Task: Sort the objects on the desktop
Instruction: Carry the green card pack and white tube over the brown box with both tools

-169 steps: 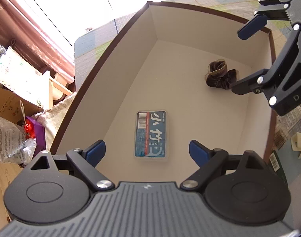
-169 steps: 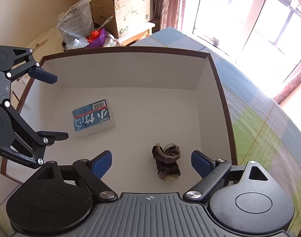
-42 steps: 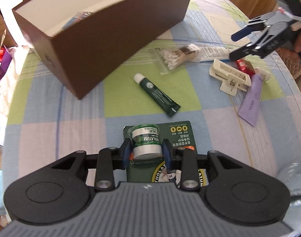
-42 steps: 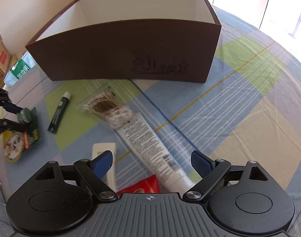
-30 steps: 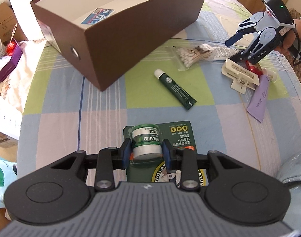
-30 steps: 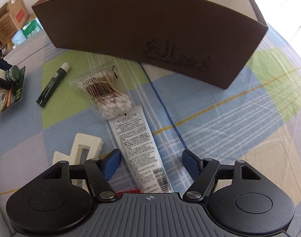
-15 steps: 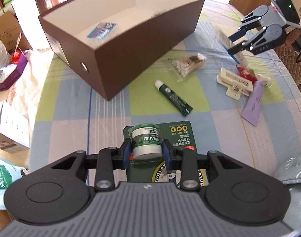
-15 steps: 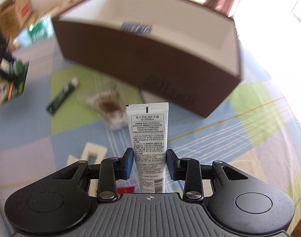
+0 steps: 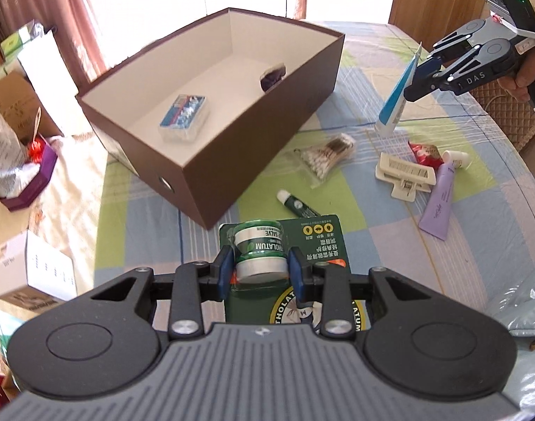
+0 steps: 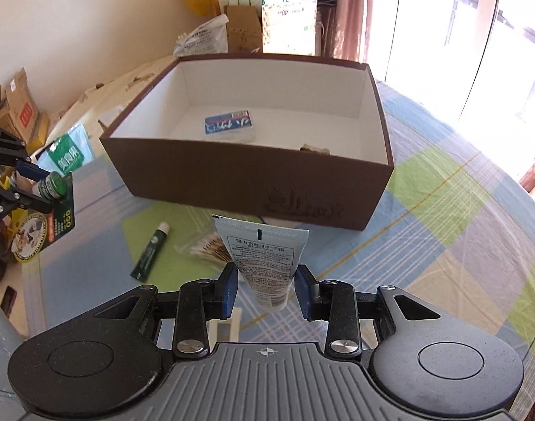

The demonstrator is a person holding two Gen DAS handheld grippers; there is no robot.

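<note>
My left gripper (image 9: 259,271) is shut on a green salve tin on its card (image 9: 259,251), held above the checked tablecloth in front of the brown box (image 9: 274,119). My right gripper (image 10: 266,287) is shut on a white cream tube (image 10: 264,256), lifted off the table and facing the box (image 10: 246,182). In the left wrist view that tube (image 9: 395,100) hangs from the right gripper (image 9: 421,77) at the far right. Inside the box lie a blue-labelled plastic case (image 9: 184,121) and a dark hair tie (image 9: 272,77).
On the cloth lie a small green tube (image 9: 297,205), a bag of cotton swabs (image 9: 325,158), a cream hair clip (image 9: 404,175), a red packet (image 9: 423,151) and a lilac tube (image 9: 439,207). Cardboard boxes and bags (image 10: 253,24) crowd the floor behind the table.
Both grippers have risen with their loads; more of the box's inside shows. The right gripper, open around the tube one second ago, now holds it lifted off the cloth.
</note>
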